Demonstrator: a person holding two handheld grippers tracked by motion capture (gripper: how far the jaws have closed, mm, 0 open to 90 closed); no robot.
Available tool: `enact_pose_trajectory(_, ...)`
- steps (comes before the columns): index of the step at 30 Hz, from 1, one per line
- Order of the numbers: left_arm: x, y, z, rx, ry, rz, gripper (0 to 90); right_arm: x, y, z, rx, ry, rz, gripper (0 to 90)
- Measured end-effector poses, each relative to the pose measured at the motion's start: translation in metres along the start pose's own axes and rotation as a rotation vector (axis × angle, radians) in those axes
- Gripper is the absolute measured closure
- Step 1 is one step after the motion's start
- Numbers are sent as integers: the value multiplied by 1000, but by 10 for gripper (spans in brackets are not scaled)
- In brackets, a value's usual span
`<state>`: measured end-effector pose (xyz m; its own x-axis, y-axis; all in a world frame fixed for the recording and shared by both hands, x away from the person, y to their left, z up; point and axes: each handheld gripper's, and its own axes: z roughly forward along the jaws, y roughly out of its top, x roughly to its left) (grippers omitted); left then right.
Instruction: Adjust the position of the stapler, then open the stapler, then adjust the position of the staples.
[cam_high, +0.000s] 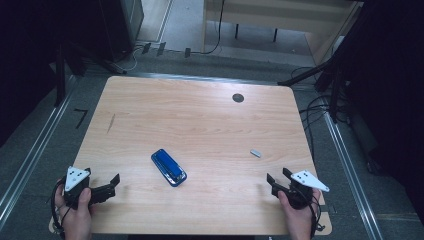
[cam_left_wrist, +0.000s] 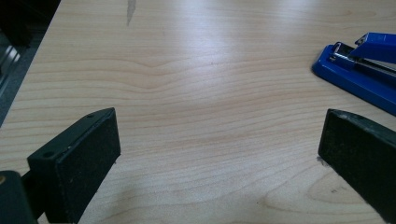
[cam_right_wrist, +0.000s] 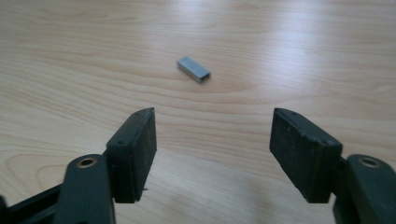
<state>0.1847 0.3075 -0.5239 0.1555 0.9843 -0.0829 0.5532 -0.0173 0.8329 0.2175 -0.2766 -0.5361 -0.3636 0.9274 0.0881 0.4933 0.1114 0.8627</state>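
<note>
A blue stapler (cam_high: 169, 167) lies on the wooden table (cam_high: 200, 120), a little left of the middle near the front; its end also appears at the upper right in the left gripper view (cam_left_wrist: 359, 70). A small grey strip of staples (cam_high: 256, 153) lies to the right, and in the right gripper view the staple strip (cam_right_wrist: 193, 69) rests ahead of the jaws. My left gripper (cam_high: 109, 186) sits at the front left corner, open and holding nothing (cam_left_wrist: 219, 144). My right gripper (cam_high: 278, 180) sits at the front right, open with nothing between its jaws (cam_right_wrist: 212, 140).
A dark round grommet (cam_high: 238, 97) sits in the table's far right part. A dark streak (cam_high: 110, 123) marks the left side. Cables and dark stands lie on the floor beyond the far and right edges. Bare wood surrounds the stapler.
</note>
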Motion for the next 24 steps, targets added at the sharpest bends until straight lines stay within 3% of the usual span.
enact_pose_trajectory(3, 0, 1, 1, 5, -4, -4, 0, 8, 5, 1, 1, 18, -5, 334)
enact_pose_trajectory(6, -1, 1, 2, 8, -4, 4, 0, 25, 13, 3, 0, 64, -39, 377)
enact_pose_trajectory(13, 0, 0, 0, 1, -16, 1, 0, 45, 22, 6, 6, 61, -88, 395)
enact_pose_trajectory(18, -3, 0, 1, 11, -5, 26, 0, 60, 30, 12, 36, 122, -134, 448)
enact_pose_trajectory(21, -4, 0, 1, 9, -4, 36, 0, 68, 31, 15, 20, 131, -150, 446)
enact_pose_trajectory(24, -5, 0, 1, 10, -1, 41, 0, 78, 35, 21, 57, 146, -156, 445)
